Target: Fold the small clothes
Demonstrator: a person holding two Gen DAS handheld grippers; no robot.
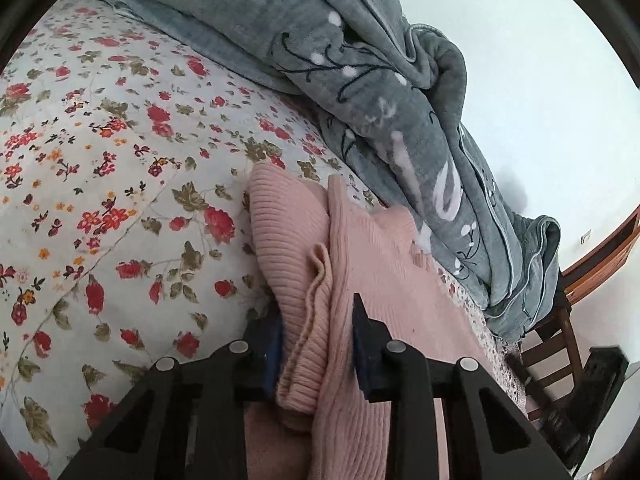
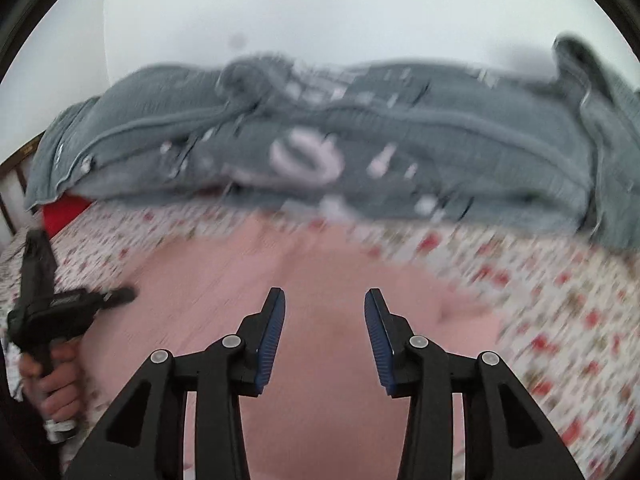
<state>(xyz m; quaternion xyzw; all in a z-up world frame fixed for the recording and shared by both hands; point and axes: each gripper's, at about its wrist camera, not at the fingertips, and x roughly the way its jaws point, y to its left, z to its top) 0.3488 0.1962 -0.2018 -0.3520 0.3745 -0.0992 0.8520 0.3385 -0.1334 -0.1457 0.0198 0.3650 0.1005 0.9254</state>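
A pink ribbed knit sweater [image 1: 360, 264] lies on the flowered bedsheet [image 1: 100, 168]. My left gripper [image 1: 316, 320] is shut on a bunched fold of the sweater, with its ribbed hem hanging between the fingers. In the right wrist view, which is blurred by motion, the sweater [image 2: 320, 264] spreads flat under my right gripper [image 2: 325, 300], which is open and empty above it. The left gripper [image 2: 60, 312] and the hand holding it show at the far left of that view.
A grey blanket [image 1: 360, 60] with white and dark plant patterns is heaped along the far side of the bed, also in the right wrist view [image 2: 360, 136]. A wooden chair [image 1: 556, 344] stands beside the bed. A red item [image 2: 64, 208] lies under the blanket's left end.
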